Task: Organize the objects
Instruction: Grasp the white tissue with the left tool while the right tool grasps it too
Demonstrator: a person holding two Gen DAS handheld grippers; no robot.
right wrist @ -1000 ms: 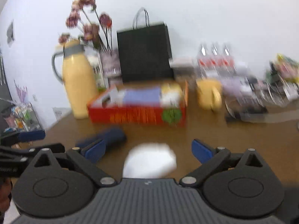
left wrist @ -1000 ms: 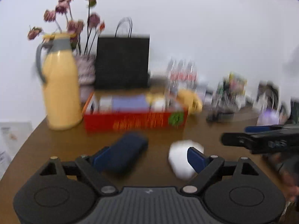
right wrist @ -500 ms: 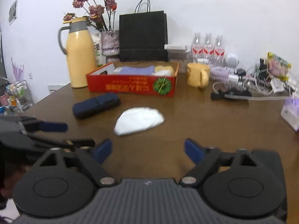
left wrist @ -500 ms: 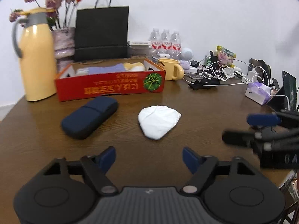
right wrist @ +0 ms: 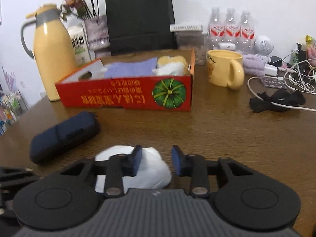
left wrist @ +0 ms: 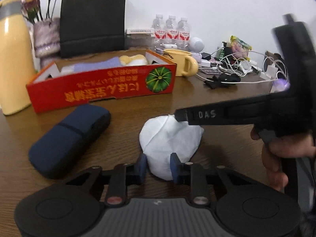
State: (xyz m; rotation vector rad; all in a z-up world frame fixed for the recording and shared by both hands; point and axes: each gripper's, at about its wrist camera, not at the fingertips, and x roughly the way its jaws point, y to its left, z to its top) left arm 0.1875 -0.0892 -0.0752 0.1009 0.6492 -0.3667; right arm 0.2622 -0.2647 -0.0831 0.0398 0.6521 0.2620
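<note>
left tool (left wrist: 158, 166) closing | white pouch (left wrist: 169, 138) near end hidden behind pads

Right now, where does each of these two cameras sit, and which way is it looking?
Left wrist: rides the left gripper, looking forward over the brown wooden table at the crumpled white cloth; the right gripper's arm and a hand show.
Right wrist: rides the right gripper, facing the same way; only its blue fingers show clearly.
Both share the cloth, the dark blue pouch and the red cardboard box.

White mask (left wrist: 169, 136); navy case (left wrist: 69, 138); red box (left wrist: 98, 86), green pumpkin print; yellow mug (right wrist: 225, 69).
</note>
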